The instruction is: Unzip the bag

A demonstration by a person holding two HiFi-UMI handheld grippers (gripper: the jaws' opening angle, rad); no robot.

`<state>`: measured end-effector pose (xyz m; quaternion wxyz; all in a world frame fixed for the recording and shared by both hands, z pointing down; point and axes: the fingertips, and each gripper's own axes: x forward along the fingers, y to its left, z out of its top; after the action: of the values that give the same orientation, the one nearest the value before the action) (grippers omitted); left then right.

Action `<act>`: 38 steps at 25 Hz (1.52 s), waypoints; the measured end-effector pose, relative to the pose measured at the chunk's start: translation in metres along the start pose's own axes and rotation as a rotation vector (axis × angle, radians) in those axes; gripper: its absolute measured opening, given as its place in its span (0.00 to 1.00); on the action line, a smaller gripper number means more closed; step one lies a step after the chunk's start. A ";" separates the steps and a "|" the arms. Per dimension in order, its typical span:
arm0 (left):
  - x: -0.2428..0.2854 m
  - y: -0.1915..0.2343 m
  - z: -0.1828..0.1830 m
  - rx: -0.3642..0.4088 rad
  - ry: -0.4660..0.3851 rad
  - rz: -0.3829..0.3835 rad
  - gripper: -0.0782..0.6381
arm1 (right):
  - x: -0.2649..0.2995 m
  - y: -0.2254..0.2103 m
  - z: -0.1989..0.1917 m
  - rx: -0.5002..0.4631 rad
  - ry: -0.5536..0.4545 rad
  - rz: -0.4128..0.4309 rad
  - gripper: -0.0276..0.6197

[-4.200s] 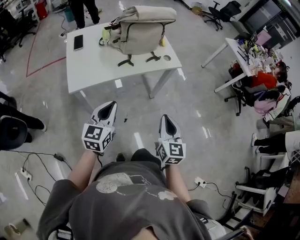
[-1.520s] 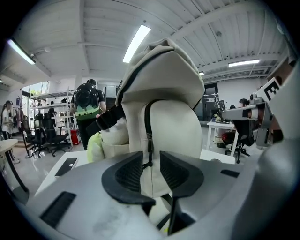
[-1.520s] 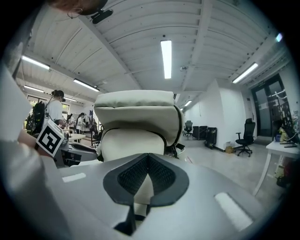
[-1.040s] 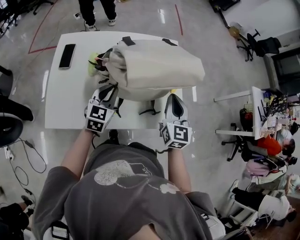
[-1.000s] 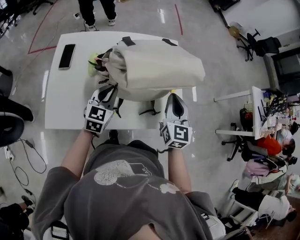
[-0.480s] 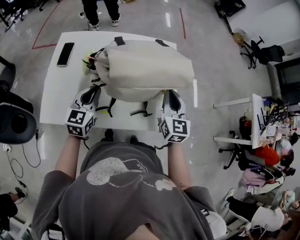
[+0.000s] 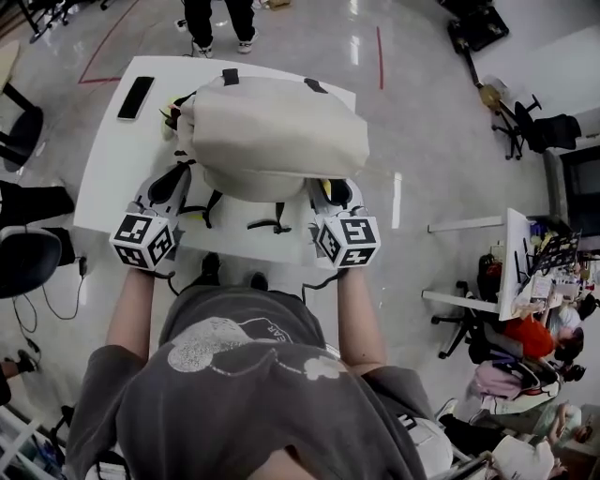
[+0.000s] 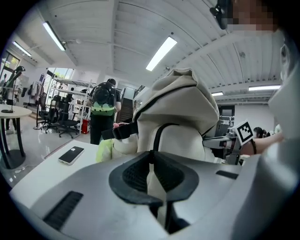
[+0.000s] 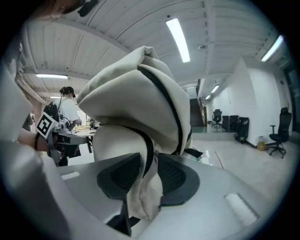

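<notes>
A white table (image 7: 103, 192) fills the upper left of my head view, with a dark phone (image 7: 136, 97) lying flat near its far left corner. Beyond its far edge, at the top of the frame, a person's legs (image 7: 217, 21) stand on the glossy floor (image 7: 422, 131). An office chair (image 7: 547, 131) and a cluttered desk (image 7: 511, 267) sit at the right.

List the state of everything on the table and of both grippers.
bag: upright on table, zip shut where visible.
phone: lying flat, apart from bag.
left gripper: shut on a bag fold, jaws have just been closing.
right gripper: open, jaws have just been opening, bag fabric between them.
</notes>
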<state>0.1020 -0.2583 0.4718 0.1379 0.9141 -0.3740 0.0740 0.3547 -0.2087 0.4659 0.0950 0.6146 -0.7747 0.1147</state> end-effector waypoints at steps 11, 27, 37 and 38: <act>-0.002 -0.002 0.031 -0.014 -0.058 0.037 0.15 | 0.006 0.009 0.017 -0.015 -0.040 0.077 0.26; -0.001 -0.001 0.092 0.021 -0.193 0.001 0.11 | 0.006 0.005 0.016 0.017 -0.045 0.052 0.18; -0.006 0.006 0.071 0.145 -0.062 0.009 0.12 | 0.006 0.004 0.019 0.022 -0.047 0.042 0.18; -0.004 0.005 0.053 0.159 -0.017 0.001 0.12 | 0.006 0.004 0.019 0.022 -0.047 0.041 0.18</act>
<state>0.0975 -0.2756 0.4211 0.0614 0.9227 -0.3684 0.0956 0.3490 -0.2193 0.4498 0.0678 0.6022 -0.7877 0.1106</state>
